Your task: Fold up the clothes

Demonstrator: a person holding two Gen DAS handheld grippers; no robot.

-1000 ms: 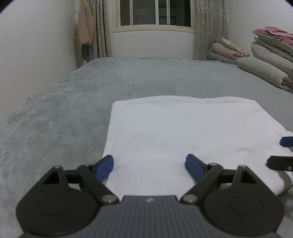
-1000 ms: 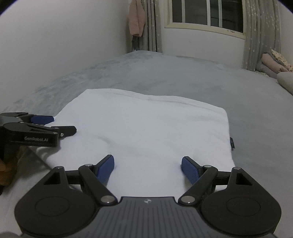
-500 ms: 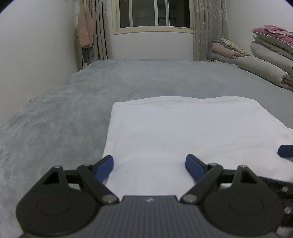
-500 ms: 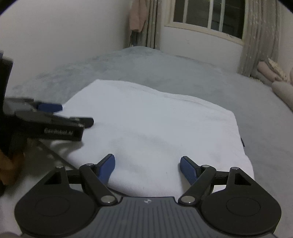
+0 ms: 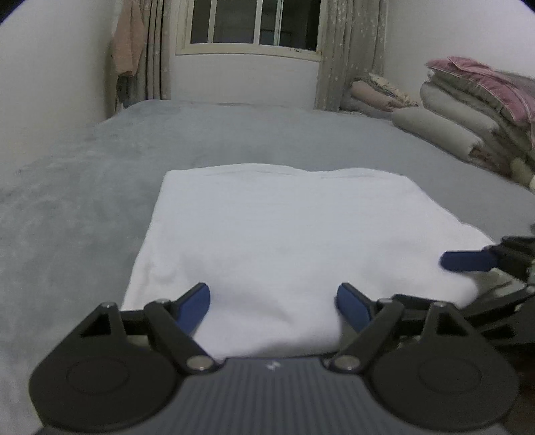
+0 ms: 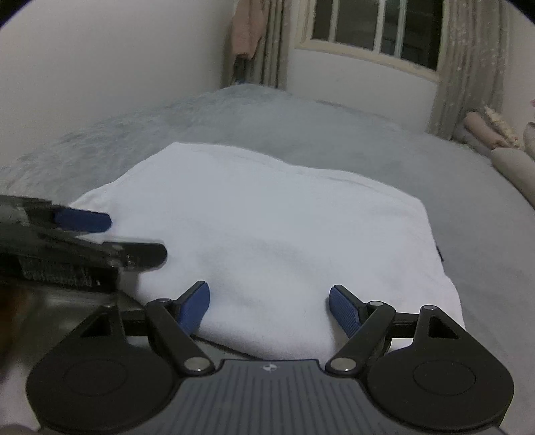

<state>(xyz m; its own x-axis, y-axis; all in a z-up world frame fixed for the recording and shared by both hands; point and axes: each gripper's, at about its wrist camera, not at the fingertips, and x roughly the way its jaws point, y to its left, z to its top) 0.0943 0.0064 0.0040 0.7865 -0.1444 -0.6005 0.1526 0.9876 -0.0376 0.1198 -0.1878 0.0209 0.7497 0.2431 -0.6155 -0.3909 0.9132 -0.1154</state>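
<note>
Lying flat on the grey bedspread (image 5: 83, 207), the white garment (image 5: 284, 234) is folded into a rough rectangle. Its long axis runs across the bed from side to side as both wrist cameras see it, and one long edge faces the window (image 5: 254, 23) at the far wall. A small dark tag shows at its right edge in the right wrist view. The near edge sits just in front of both grippers. The left gripper (image 5: 272, 302) hangs over the garment's near left part with its jaws spread wide, the blue pads apart and clamping nothing. The right gripper (image 6: 269, 302) stands likewise released over the near right part, the cloth lying under the gap between its fingers without being pinched. Each gripper shows at the side of the other's view, blurred. White walls and pale curtains (image 5: 351, 53) frame the window; a pink garment (image 5: 125, 50) hangs at the left corner. Folded quilts (image 5: 474, 110) are stacked along the right side of the bed.
</note>
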